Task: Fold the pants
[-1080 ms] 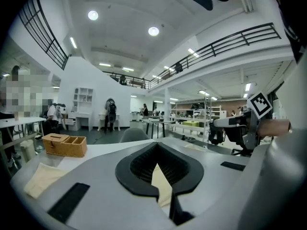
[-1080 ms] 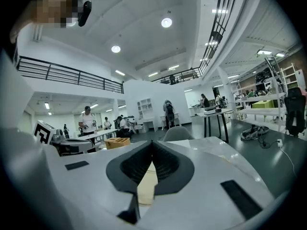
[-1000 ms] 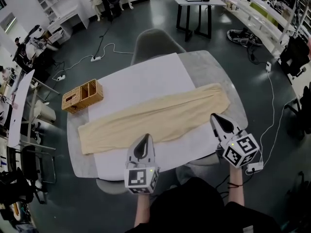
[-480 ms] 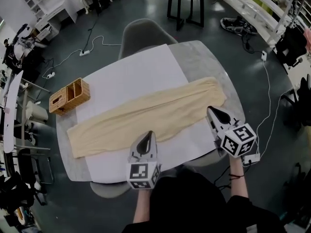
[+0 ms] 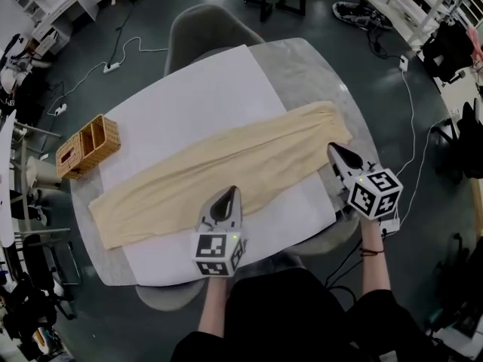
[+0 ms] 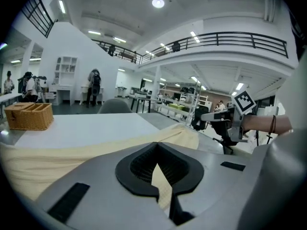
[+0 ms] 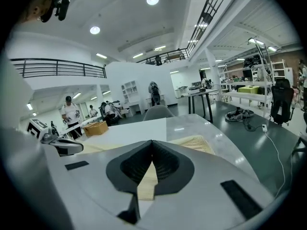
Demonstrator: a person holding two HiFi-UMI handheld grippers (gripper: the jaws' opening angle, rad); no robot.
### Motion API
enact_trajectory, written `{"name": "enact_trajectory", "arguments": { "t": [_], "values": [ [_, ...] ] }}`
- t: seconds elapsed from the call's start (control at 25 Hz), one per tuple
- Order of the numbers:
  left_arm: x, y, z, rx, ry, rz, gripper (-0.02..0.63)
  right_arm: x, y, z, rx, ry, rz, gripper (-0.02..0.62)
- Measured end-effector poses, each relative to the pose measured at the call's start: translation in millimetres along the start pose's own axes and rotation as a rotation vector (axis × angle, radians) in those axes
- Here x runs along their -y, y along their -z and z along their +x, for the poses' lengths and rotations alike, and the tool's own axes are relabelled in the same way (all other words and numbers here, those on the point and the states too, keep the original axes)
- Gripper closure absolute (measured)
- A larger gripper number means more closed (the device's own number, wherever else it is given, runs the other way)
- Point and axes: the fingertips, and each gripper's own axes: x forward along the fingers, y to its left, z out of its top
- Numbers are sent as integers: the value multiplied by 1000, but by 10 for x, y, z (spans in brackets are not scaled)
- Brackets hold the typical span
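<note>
The cream pants (image 5: 226,176) lie full length across the white sheet (image 5: 196,96). Your left gripper (image 5: 231,191) and right gripper (image 5: 332,148) sit at their near edge, jaws together and empty. You're likely approaching; next, open and pinch that edge.

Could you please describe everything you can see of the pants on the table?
The pants are pale cream, of soft, lightly wrinkled cloth, laid flat as one long narrow band, slanting across the white sheet from near left to far right. The right end looks gathered. The left gripper is at its near edge midway, the right gripper by its right end; contact cannot be told.
</note>
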Motion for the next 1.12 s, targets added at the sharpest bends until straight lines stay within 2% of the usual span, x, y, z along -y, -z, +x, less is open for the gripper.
{"name": "enact_trajectory", "arguments": {
  "t": [0.16, 0.28, 0.56, 0.76, 0.8, 0.88, 1.0, 1.12],
  "values": [
    [-5, 72, 264, -36, 50, -22, 598, 310, 55, 139, -27, 23, 61, 581],
    [-34, 132, 444, -74, 70, -55, 598, 511, 124, 246, -50, 73, 92, 581],
    [-5, 152, 779, -124, 100, -61, 598, 932, 241, 491, -125, 148, 89, 580],
    [-24, 153, 948, -151, 110, -53, 598, 1164, 349, 693, -208, 153, 68, 575],
    [-32, 153, 970, -156, 110, -53, 598, 1199, 369, 731, -222, 157, 70, 552],
    [-51, 154, 1007, -165, 109, -55, 598, 1270, 405, 800, -248, 167, 77, 469],
    [-73, 152, 1055, -173, 106, -58, 598, 1389, 443, 907, -277, 183, 65, 413],
    [-63, 146, 1102, -176, 102, -63, 598, 1527, 520, 987, -322, 194, 59, 385]
  ]
}}
